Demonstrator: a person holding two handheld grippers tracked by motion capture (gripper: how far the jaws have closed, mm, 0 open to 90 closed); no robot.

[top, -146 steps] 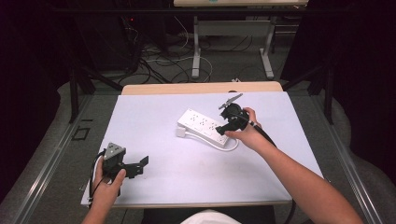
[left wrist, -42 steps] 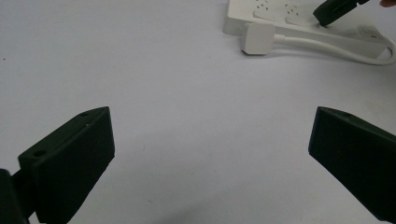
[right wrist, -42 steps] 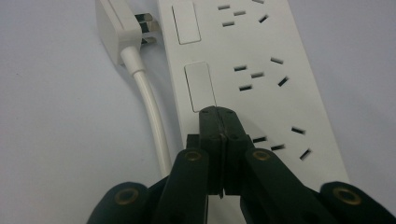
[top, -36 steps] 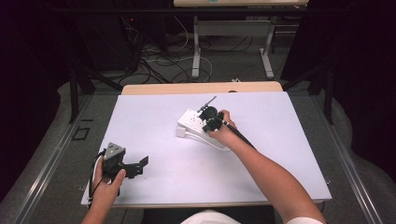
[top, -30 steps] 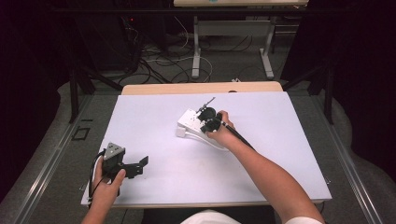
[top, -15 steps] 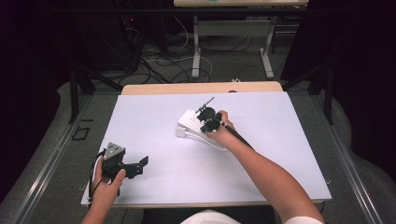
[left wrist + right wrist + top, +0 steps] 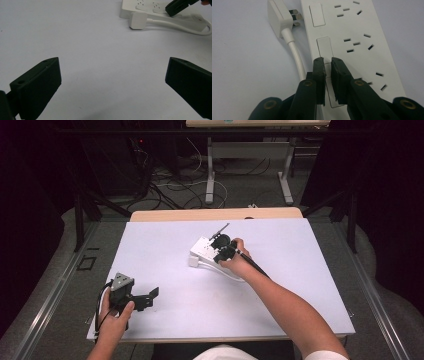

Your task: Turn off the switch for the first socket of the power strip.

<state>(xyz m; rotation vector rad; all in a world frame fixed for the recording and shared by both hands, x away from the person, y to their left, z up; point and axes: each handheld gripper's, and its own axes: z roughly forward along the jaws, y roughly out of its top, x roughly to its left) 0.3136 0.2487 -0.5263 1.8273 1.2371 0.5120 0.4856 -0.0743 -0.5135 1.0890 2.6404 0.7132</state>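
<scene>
A white power strip [image 7: 210, 251] lies at the centre of the pale surface [image 7: 165, 240] in the high view, its long axis running from lower left to upper right of the frame, its plug [image 7: 277, 20] loose beside it. The right hand-held gripper [image 7: 327, 63] sits directly over the strip's row of rocker switches [image 7: 325, 48], jaws nearly shut with a thin gap and nothing between them, having just eased apart; whether the tips touch a switch is hard to say. The left hand-held gripper [image 7: 145, 299], jaws spread wide and empty, rests at the lower left, well apart from the strip. The right hand is plainly the nearer.
</scene>
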